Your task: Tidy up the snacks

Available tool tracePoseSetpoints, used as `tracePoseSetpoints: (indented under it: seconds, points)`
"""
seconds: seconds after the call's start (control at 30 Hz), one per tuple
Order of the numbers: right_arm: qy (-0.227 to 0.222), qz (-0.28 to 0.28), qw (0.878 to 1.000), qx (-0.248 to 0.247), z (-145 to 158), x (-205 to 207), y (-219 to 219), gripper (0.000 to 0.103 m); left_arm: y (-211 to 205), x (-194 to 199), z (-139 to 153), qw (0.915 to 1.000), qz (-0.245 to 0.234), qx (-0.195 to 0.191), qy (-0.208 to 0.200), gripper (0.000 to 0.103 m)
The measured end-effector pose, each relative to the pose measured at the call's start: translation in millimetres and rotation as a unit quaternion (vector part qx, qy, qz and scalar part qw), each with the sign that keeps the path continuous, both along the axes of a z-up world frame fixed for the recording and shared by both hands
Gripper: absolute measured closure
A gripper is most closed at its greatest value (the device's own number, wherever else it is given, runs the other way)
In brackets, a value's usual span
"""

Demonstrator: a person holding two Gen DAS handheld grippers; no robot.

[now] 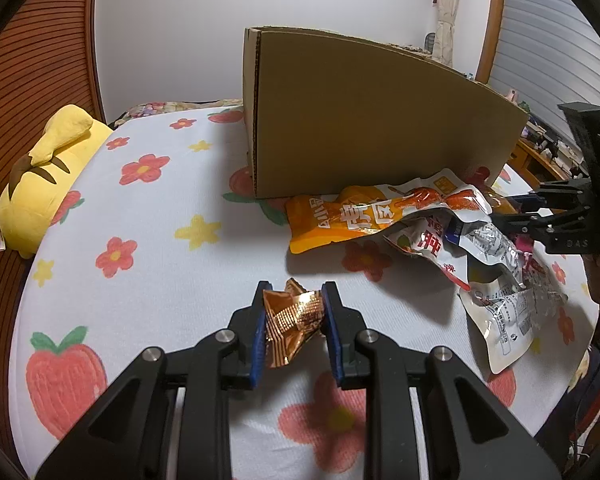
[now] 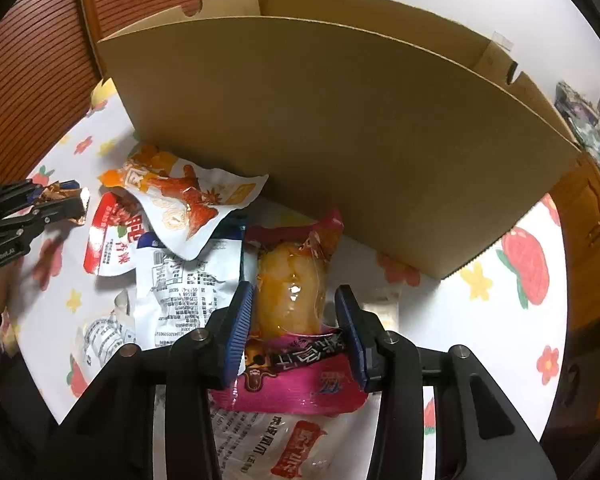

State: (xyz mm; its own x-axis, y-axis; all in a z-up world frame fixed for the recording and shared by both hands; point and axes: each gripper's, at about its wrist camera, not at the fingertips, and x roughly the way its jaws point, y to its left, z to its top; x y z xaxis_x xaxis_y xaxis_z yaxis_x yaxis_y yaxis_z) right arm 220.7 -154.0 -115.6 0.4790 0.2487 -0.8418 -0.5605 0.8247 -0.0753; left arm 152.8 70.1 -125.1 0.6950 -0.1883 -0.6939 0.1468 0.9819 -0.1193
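My left gripper (image 1: 293,300) is shut on a small crumpled copper-gold foil snack packet (image 1: 294,318) just above the flowered sheet; it also shows at the left of the right wrist view (image 2: 66,200). My right gripper (image 2: 294,300) is open, its jaws on either side of a pink packet with a yellow snack inside (image 2: 290,300), without clamping it. That packet lies in a pile of snack bags: an orange bag (image 1: 364,216) (image 2: 180,200), a red-and-white bag (image 2: 110,240) and white printed bags (image 2: 188,284). An open cardboard box (image 1: 380,120) (image 2: 340,140) stands behind the pile.
The flowered sheet (image 1: 148,208) covers the surface. A yellow plush toy (image 1: 48,176) lies at its far left by a wooden slatted wall. A wooden cabinet (image 2: 592,240) stands at the right, with clutter behind the box.
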Motion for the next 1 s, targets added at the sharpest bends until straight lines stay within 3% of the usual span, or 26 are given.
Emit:
tracePoseSetpoints:
  seconds: [0.4,1.0]
  points:
    - [-0.062,-0.019,0.998,0.006,26.2,-31.1,-7.8,0.068,-0.7,-0.6,0.1,1.0000,0.002,0.002,-0.003,0.079]
    - [-0.130,-0.034,0.990,-0.030,45.6,-52.7,-11.2,0.069,1.9,-4.6,2.7,0.9999,0.002,-0.004,-0.010,0.080]
